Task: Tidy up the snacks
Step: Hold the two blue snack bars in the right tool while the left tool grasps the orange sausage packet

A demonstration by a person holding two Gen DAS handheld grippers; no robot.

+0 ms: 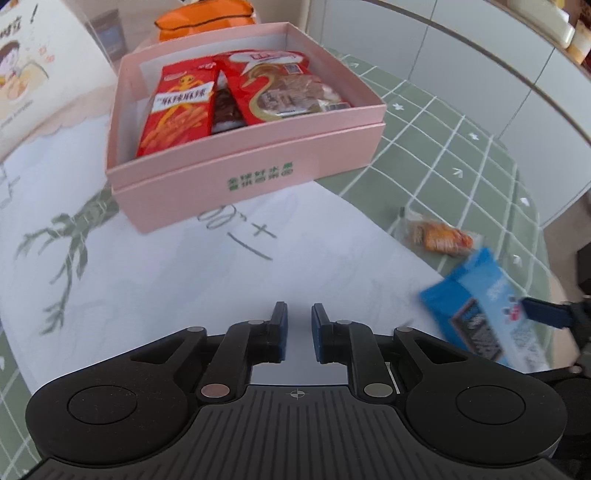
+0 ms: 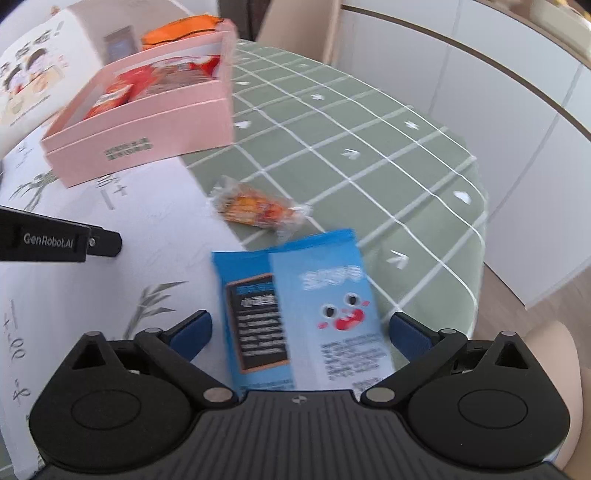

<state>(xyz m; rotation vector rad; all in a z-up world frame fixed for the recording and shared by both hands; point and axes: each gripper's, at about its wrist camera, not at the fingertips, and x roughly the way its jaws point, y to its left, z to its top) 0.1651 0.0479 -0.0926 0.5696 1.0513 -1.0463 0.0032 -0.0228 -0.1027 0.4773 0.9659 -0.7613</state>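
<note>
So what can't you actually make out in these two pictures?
- Whether the right gripper grips the blue packet: right wrist view, the packet lies between wide-apart fingers, contact unclear.
- Print on the blue packet: motion blur, both views.
- The dark packet in the pink box: left wrist view, mostly covered by two red packets.
- The orange bag behind the box: cut off by the top edge.

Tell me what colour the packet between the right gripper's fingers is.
Blue, two shades, with a cartoon face: the packet shows best in the right wrist view.
</note>
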